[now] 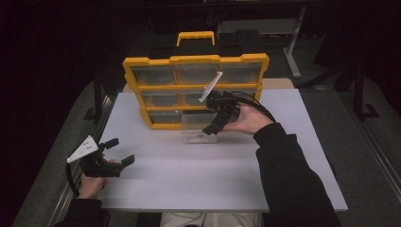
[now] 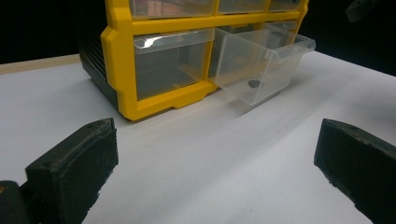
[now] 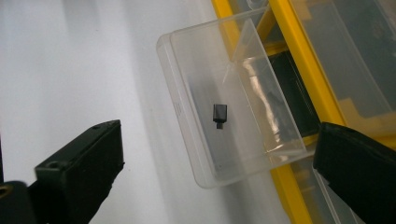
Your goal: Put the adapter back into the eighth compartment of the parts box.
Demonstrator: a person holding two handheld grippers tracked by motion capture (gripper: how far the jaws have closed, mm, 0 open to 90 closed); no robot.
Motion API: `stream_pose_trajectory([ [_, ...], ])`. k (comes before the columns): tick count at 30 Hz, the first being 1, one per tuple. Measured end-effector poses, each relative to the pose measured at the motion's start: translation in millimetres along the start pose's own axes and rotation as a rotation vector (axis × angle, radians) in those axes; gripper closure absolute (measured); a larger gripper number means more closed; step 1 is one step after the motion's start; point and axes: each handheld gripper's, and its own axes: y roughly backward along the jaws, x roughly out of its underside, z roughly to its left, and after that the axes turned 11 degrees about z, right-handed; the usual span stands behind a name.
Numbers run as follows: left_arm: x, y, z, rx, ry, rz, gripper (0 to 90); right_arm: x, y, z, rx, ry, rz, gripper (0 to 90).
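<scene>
Nearest me, at the table's (image 1: 213,184) left edge, my left gripper (image 1: 116,152) rests with jaws apart, out of the way. Farther off, my right gripper (image 1: 215,124) hangs spread above the pulled-out drawer (image 3: 229,93), probably for reaching the small black part (image 3: 219,114) inside, by the yellow organizer (image 1: 196,60).

A white table (image 1: 283,189) stands on grey floor (image 1: 373,142) in a dark room.

Yellow organizer (image 1: 195,90) on white table (image 1: 189,179)
</scene>
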Motion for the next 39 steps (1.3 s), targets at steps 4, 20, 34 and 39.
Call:
stream_pose_trajectory([
  [4,0.0,0.1,-0.4,0.001,0.002,-0.001,0.0,6.1,3.8,0.3,0.001,-0.014,-0.011,0.0],
  [20,0.2,-0.2,-0.7,-0.002,0.006,-0.001,0.0,40.1,13.5,-2.7,0.008,-0.083,-0.063,0.0],
  [34,0.3,0.1,-0.5,-0.006,0.006,0.000,0.0,71.3,16.4,-6.1,0.008,-0.138,-0.109,0.0],
  [39,0.3,0.1,-0.6,-0.006,0.008,-0.001,0.0,80.0,15.8,-7.0,0.006,-0.152,-0.118,0.0],
])
